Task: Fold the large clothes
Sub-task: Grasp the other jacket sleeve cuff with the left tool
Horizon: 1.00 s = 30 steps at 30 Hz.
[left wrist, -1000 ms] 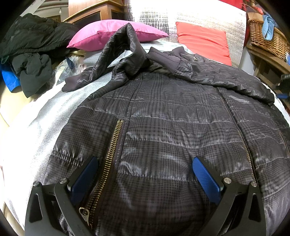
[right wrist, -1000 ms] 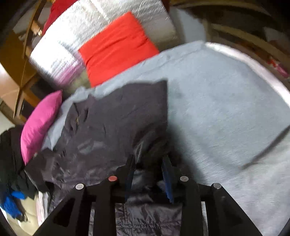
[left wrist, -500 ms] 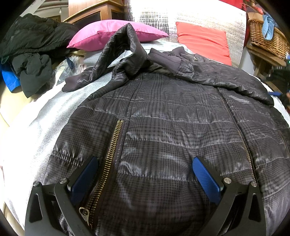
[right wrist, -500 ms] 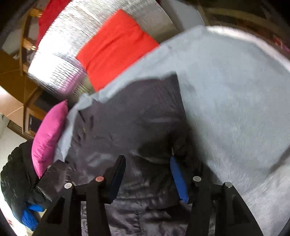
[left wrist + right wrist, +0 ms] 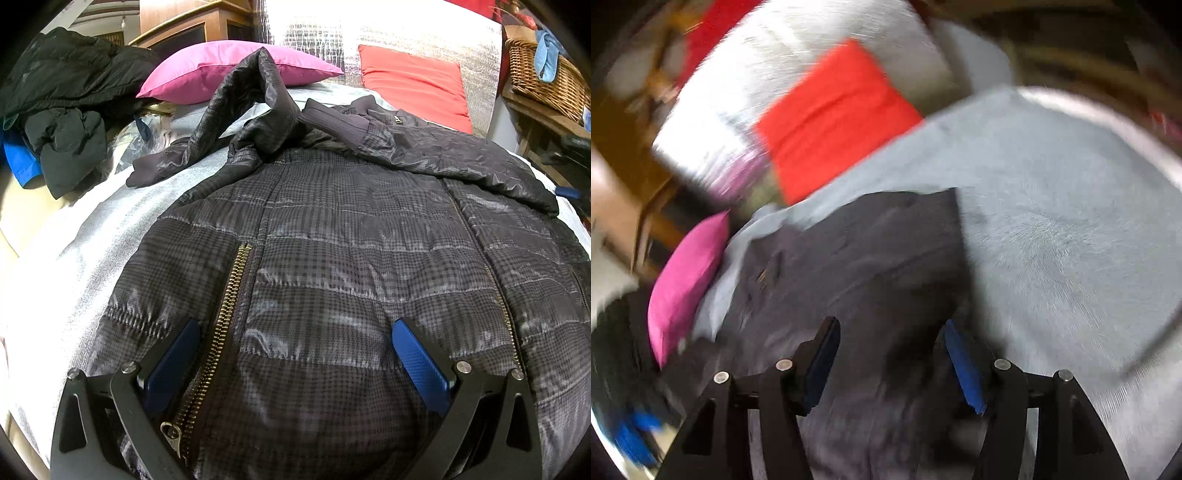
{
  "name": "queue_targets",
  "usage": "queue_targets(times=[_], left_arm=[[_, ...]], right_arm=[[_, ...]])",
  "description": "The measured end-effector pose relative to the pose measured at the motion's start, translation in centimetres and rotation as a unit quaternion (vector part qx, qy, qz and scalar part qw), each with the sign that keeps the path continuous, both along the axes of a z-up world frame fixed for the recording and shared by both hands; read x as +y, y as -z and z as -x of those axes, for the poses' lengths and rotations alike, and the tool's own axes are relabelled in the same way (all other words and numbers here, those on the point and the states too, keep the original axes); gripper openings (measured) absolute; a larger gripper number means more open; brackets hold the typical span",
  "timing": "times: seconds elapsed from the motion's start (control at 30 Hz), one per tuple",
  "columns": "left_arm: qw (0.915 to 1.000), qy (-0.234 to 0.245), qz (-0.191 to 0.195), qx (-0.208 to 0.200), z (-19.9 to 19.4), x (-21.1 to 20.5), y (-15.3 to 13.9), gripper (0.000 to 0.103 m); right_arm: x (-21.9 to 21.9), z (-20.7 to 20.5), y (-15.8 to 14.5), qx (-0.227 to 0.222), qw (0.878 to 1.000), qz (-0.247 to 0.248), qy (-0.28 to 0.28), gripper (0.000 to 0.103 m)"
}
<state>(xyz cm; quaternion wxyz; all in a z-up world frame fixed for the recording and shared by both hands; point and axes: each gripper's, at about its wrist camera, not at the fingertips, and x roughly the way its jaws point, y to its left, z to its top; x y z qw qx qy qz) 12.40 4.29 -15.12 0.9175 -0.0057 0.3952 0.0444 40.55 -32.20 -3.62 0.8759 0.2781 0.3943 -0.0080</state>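
Note:
A dark grey checked puffer jacket (image 5: 332, 258) lies spread on a grey bedcover (image 5: 74, 258), its hood standing up at the far end and its right sleeve folded across the chest. My left gripper (image 5: 295, 354) is open and rests over the hem, next to a brass pocket zipper (image 5: 225, 314). In the blurred right wrist view the jacket (image 5: 868, 266) lies below my right gripper (image 5: 890, 354), which is open and holds nothing, above the jacket's right side near the bare bedcover (image 5: 1052, 221).
A pink pillow (image 5: 229, 70) and a red pillow (image 5: 413, 85) lie at the head of the bed against a silver backing. A heap of dark clothes (image 5: 62, 107) sits at the left. A wicker basket (image 5: 546, 81) stands on a wooden shelf at the right.
My right gripper opened and let go of the jacket sleeve, then kept moving; its view is now blurred. My left gripper and the jacket's body have not moved.

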Motion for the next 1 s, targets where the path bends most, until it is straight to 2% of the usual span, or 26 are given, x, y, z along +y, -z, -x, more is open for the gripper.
queue_targets(times=[0.07, 0.13, 0.2, 0.33, 0.47, 0.53, 0.6, 0.7, 0.8, 0.9, 1.0], left_arm=[[1.0000, 0.001, 0.001, 0.000, 0.0, 0.1, 0.0, 0.103], [1.0000, 0.001, 0.003, 0.000, -0.1, 0.1, 0.0, 0.103], [1.0000, 0.003, 0.004, 0.001, 0.0, 0.1, 0.0, 0.103], [0.9999, 0.008, 0.011, 0.004, 0.0, 0.1, 0.1, 0.103], [0.9994, 0.012, 0.024, 0.021, -0.1, 0.4, -0.6, 0.103], [0.9982, 0.002, 0.053, 0.028, -0.3, 1.4, -1.8, 0.103], [0.9950, -0.009, 0.099, 0.009, -0.6, 3.6, -4.6, 0.103], [0.9897, -0.027, 0.140, -0.009, -2.5, 7.3, -7.5, 0.103], [0.9762, -0.069, 0.206, -0.006, -6.5, 13.2, -8.4, 0.103], [0.9401, -0.113, 0.320, 0.027, -11.6, 19.9, -6.0, 0.103], [0.9035, -0.160, 0.395, 0.046, -14.7, 24.1, -3.5, 0.102]], right_arm=[[2.6, 4.0, -0.8, -0.025, 0.998, 0.033, -0.037, 0.063], [4.9, 7.4, -0.3, -0.038, 0.996, 0.038, -0.066, 0.063], [6.2, 10.5, 0.4, -0.048, 0.994, 0.065, -0.076, 0.063], [8.7, 12.3, 2.6, -0.048, 0.990, 0.097, -0.089, 0.064], [7.3, 13.0, 3.0, -0.053, 0.994, 0.064, -0.074, 0.064], [6.3, 13.2, 3.5, -0.049, 0.996, 0.044, -0.060, 0.066], [6.0, 12.8, 4.2, -0.046, 0.997, 0.023, -0.060, 0.066], [5.9, 13.0, 4.3, -0.050, 0.997, 0.014, -0.062, 0.068], [6.0, 12.9, 4.4, -0.054, 0.996, 0.007, -0.067, 0.072], [5.8, 12.9, 4.6, -0.060, 0.996, -0.007, -0.067, 0.072], [5.5, 13.0, 4.6, -0.065, 0.995, -0.017, -0.068, 0.072]])
